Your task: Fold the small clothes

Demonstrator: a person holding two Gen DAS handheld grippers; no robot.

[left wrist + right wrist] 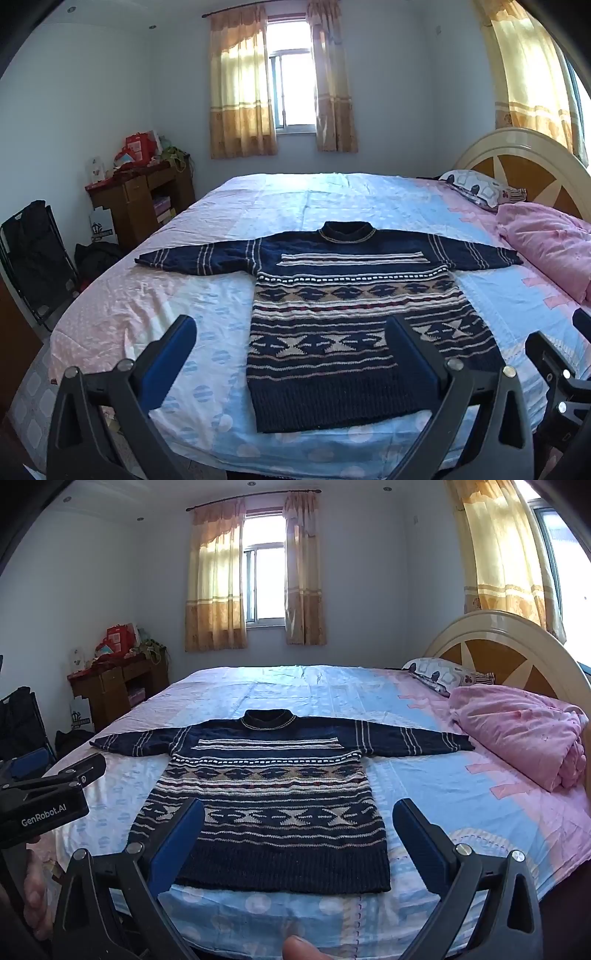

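- Left wrist view: sweater (354,314) flat, centre frame on bed (147,295), sleeves out; left gripper (291,332) jaws apart, empty
- Right wrist view: right gripper (299,812) jaws apart; knit looks thick, floppy, grippy, so pinch sleeve cuffs or hem corners

The dark navy patterned knit sweater (266,797) lies flat on the bed covered with a blue-and-pink patchwork sheet (424,786), collar toward the far edge, sleeves spread to both sides. Right of the sweater lies the bunched pink quilt (517,738); behind the quilt lies the patterned pillow (439,674). Left of the sweater, off the bed, stands the brown wooden cabinet (114,690).
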